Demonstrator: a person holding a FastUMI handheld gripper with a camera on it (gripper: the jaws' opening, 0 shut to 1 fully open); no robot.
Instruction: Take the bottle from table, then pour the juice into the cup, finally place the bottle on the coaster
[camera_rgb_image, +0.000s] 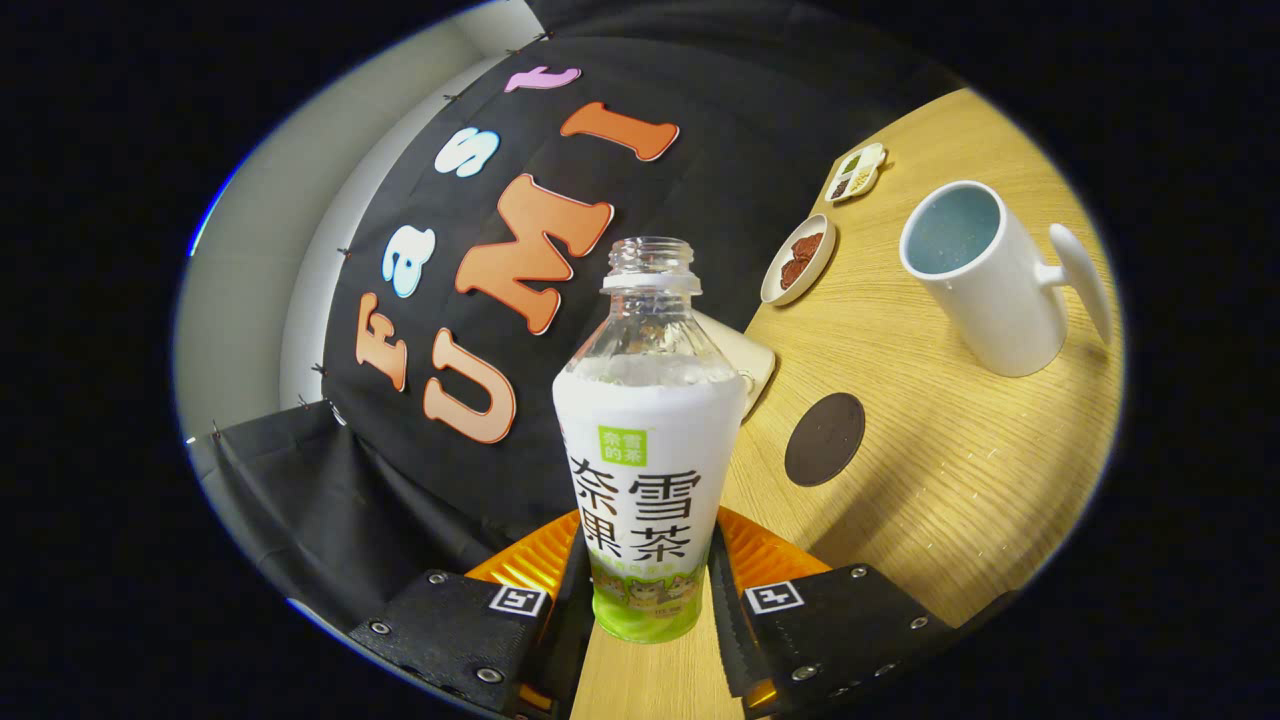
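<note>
While the gripper (645, 590) is tilting well off level in the gripper view, its two fingers are clamping the bottle (645, 450) from both sides, one finger pressing on each flank of the lower label. The bottle is standing between the fingers, with its base just above the wooden table (960, 480); whether the base is touching the wood cannot be told. The cap is off and the clear threaded neck is showing open at the top (the upper part of the bottle is transparent, the lower part is wrapped in a white and green label).

Beyond the fingers and beside the bottle, the dark round coaster (824, 439) is lying flat on the table with nothing on it. Farther along, well apart from the coaster, the white cup (985, 275) is standing with its handle pointing away from the bottle; its pale blue inside is visible. Near the booth wall, a small white dish (798, 259) is holding brown pieces, and a smaller divided dish (856, 171) is sitting just past it. A white object (745, 355) is partly hiding behind the bottle's shoulder; its kind cannot be told.
</note>
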